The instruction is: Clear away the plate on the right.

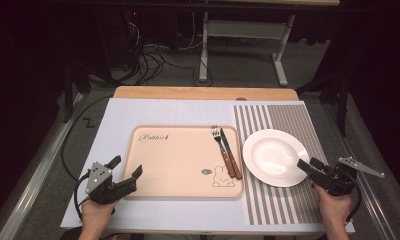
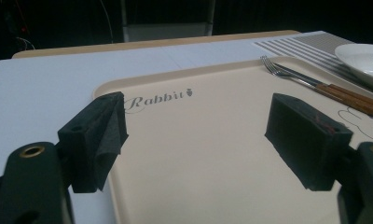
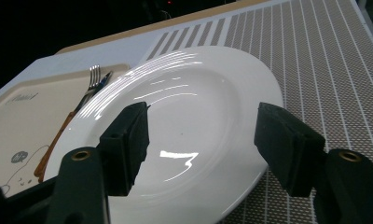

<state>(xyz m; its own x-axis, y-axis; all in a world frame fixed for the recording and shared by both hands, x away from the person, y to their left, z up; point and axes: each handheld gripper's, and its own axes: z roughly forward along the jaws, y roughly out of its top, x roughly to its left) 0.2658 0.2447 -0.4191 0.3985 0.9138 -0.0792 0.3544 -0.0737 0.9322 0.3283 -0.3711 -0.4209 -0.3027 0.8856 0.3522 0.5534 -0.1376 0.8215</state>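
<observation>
A white deep plate [image 1: 274, 157] [image 3: 198, 84] rests on a striped placemat [image 1: 288, 117] [image 3: 315, 60] at the right. My right gripper [image 1: 309, 165] [image 3: 203, 140] is open at the plate's near right edge. One jaw hangs over the bowl and the other over the rim, and neither touches it. A beige "Rabbit" tray [image 1: 178, 160] [image 2: 198, 121] lies in the middle, with a wood-handled fork [image 1: 217, 136] [image 2: 287, 72] and knife [image 1: 230, 152] [image 2: 357, 100] along its right side. My left gripper [image 1: 128, 166] [image 2: 208, 135] is open and holds nothing at the tray's near left corner.
A white board [image 1: 123, 115] covers the wooden table [image 1: 203, 92] under the tray and mat. Behind the table's far edge are cables [image 1: 148, 60] and a metal stand [image 1: 243, 30] on the floor. The plate [image 2: 364, 58] lies just right of the cutlery.
</observation>
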